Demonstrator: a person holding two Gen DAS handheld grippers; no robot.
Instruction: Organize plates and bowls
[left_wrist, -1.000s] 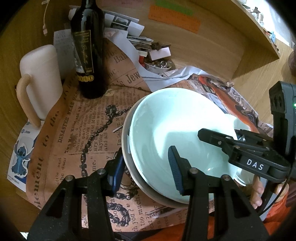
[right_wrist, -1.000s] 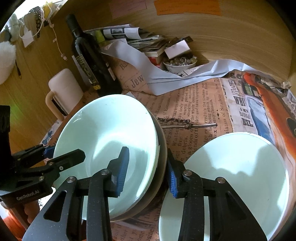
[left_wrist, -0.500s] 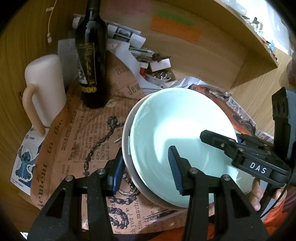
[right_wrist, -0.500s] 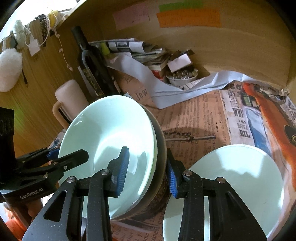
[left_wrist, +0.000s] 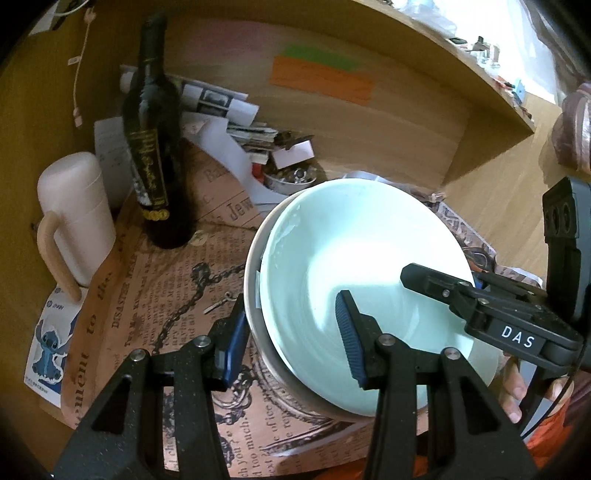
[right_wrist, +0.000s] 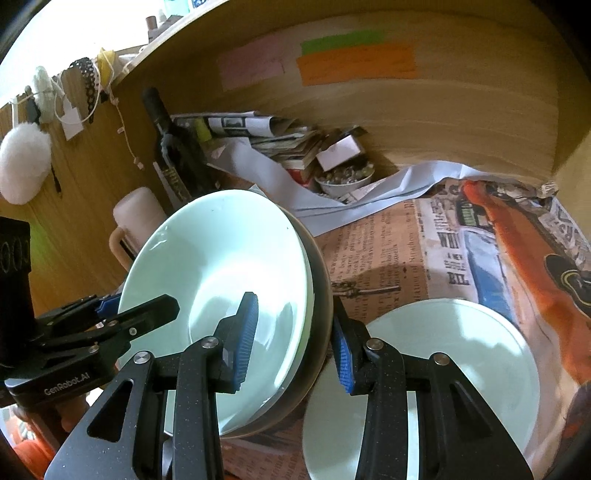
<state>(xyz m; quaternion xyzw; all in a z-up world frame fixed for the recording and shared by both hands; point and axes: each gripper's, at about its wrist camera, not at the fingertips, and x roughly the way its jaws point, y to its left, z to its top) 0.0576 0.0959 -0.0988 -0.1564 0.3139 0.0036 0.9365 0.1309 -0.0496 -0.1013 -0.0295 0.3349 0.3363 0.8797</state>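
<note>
Above the newspaper-covered table (right_wrist: 388, 240), stacked pale green bowl (left_wrist: 362, 280) in a grey bowl (left_wrist: 255, 295) clamped at opposite rims by left gripper (left_wrist: 291, 332) and right gripper (right_wrist: 295, 339), higher than a second ago, clear of the pale green plate (right_wrist: 461, 362), wine bottle (left_wrist: 155, 155) and mug (left_wrist: 74, 218) beside the left rim.

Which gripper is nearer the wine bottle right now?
Left. The left gripper grips the bowl stack's rim on the side facing the wine bottle; the right gripper clamps the opposite rim.
</note>
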